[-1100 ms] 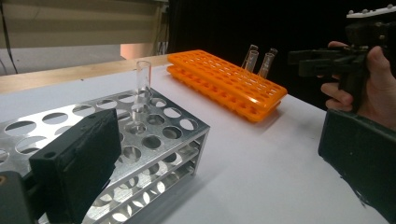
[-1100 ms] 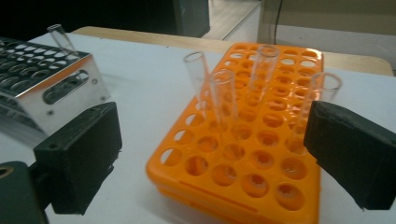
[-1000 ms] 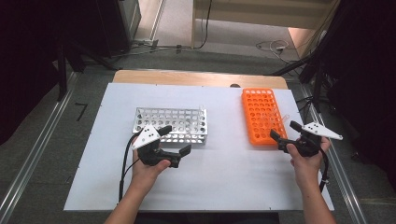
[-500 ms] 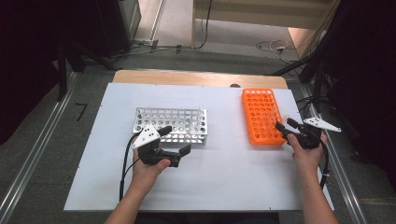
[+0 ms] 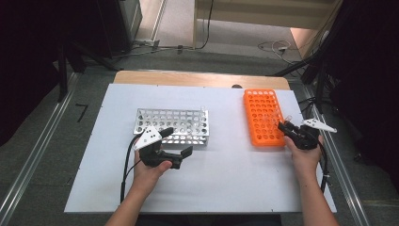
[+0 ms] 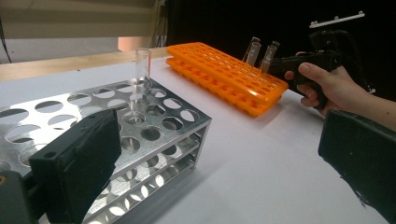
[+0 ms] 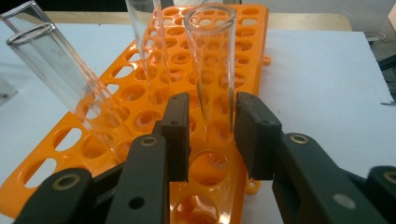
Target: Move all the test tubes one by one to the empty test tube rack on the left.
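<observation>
An orange tube rack [image 5: 263, 113] lies at the table's right, with three glass tubes near its close right corner. My right gripper [image 5: 283, 126] reaches in from the right at that corner. In the right gripper view [image 7: 212, 135] its jaws have just been closing and now closely flank one upright test tube [image 7: 210, 70]; a thin gap still shows at the left pad. Another tube [image 7: 60, 74] leans at the left. My left gripper [image 5: 178, 141] rests open in front of the metal rack [image 5: 171, 125], which holds one tube [image 6: 142, 70]. Nothing is between its jaws [image 6: 217, 163].
The white tabletop [image 5: 226, 179] stretches between the two racks and toward the person. A wooden edge [image 5: 197, 79] runs along the far side. Cables and dark equipment lie on the floor beyond the table.
My right gripper has moved left and down to the orange rack's corner, and its jaws have narrowed around a tube. The left hand has stayed put.
</observation>
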`<state>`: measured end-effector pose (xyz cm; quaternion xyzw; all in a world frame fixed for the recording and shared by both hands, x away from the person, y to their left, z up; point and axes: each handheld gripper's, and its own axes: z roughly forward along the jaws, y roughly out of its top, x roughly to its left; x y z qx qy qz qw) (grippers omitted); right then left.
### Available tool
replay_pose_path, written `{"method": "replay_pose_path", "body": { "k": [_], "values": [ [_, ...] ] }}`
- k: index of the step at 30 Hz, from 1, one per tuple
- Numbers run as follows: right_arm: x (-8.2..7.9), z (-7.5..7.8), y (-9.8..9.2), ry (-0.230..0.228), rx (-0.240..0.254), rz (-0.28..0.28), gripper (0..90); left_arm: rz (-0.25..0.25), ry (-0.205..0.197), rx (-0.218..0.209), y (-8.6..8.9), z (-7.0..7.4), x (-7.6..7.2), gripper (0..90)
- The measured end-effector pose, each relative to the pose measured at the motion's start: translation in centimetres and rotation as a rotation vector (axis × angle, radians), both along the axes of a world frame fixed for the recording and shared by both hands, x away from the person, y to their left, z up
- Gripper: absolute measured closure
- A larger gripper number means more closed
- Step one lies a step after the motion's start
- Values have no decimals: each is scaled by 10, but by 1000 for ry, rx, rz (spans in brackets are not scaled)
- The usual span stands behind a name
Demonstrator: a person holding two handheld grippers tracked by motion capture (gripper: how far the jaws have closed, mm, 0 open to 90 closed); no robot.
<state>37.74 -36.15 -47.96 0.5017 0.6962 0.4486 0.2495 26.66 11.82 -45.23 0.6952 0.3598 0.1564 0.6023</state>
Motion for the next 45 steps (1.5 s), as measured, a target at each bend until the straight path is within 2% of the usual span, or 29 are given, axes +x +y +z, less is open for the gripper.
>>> {"method": "replay_pose_path", "body": {
  "k": [5, 7, 12, 16, 24, 31, 37, 45],
  "values": [
    [1, -2, 2, -13, -1, -6, 695, -1, 1, -1, -1, 0, 0, 0],
    [2, -3, 4, -24, -16, -10, 706, -1, 1, -1, -1, 0, 0, 0],
    [2, -2, 5, -24, -10, -49, 742, 0, 2, -7, -1, 0, 1, 0],
    [1, 0, 3, -36, -3, -34, 743, -2, 0, -1, -2, 0, 1, 0],
    [-8, 12, -1, -74, -4, -33, 744, -3, -1, 1, -2, 1, 1, 0],
    [-17, 30, -2, -129, -6, -25, 744, -1, -3, 1, -2, 2, 1, 0],
    [-26, 44, 3, -139, -10, -2, 744, -1, -6, 5, -2, 2, 1, 0],
    [-41, 61, 13, -121, -24, 51, 744, 0, -10, 10, -2, 6, 0, 0]
  ]
}}
